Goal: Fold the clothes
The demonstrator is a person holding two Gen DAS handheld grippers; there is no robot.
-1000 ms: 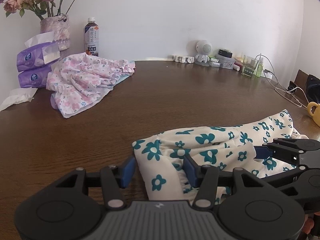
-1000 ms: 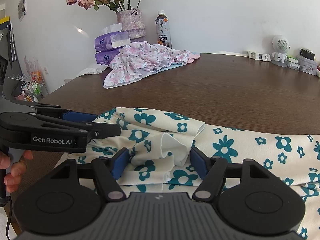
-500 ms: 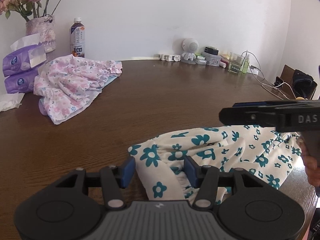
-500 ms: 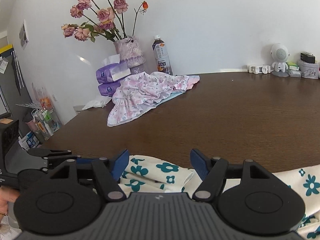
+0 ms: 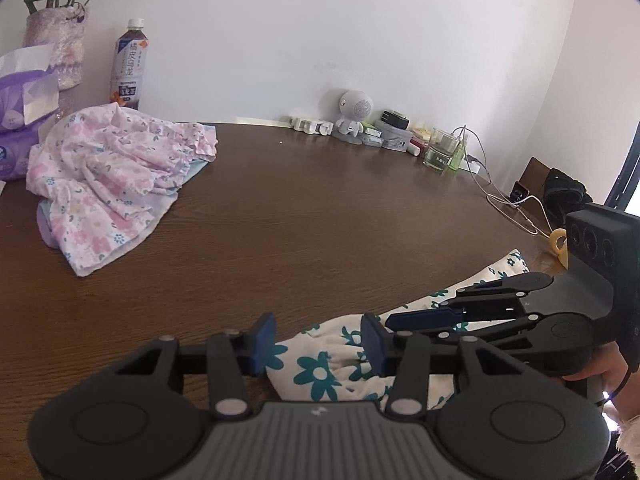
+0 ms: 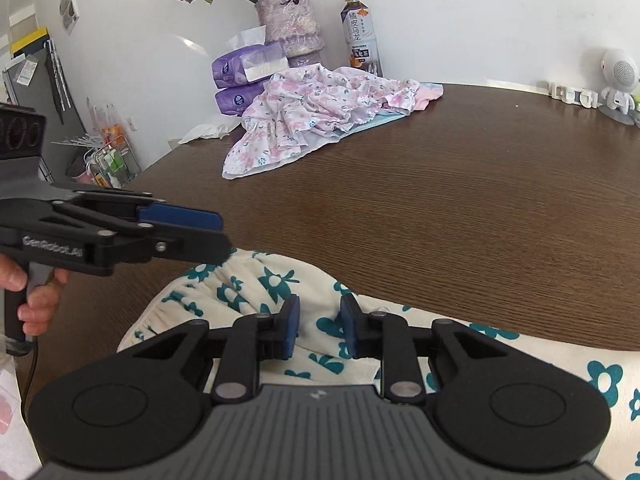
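A: Any writing showing up ahead of the grippers?

B: The left gripper (image 6: 200,236) is carrying raised lettering on its side, reading roughly "GenRobot.AI" (blurred, so I'm not swearing to it). Far ahead of it, the bottle (image 6: 360,34) by the wall is wearing a label with Chinese characters I can't read.

A: How are the hands sitting?

B: A hand (image 6: 34,292) is wrapping the left gripper's pistol handle, keeping the tool about level, its jaws seen edge-on from the right wrist view. From its own camera its blue pads are standing wide apart, with nothing pinched between them. The right gripper (image 6: 318,330) is lying low over the cloth, jaws narrowed to a slim gap with a ridge of fabric running between the pads; I cannot tell whether they are actually clamping it.

A: And the garment?

B: The cream garment with teal flowers (image 6: 256,292) is lying crumpled on the wooden table (image 6: 460,200), directly under and between both grippers, its gathered elastic edge just below the left gripper's tips. Well ahead, a rumpled pink floral garment (image 5: 108,176) is resting beside purple tissue packs (image 6: 244,80) and a textured vase (image 6: 290,22) of dried roses.
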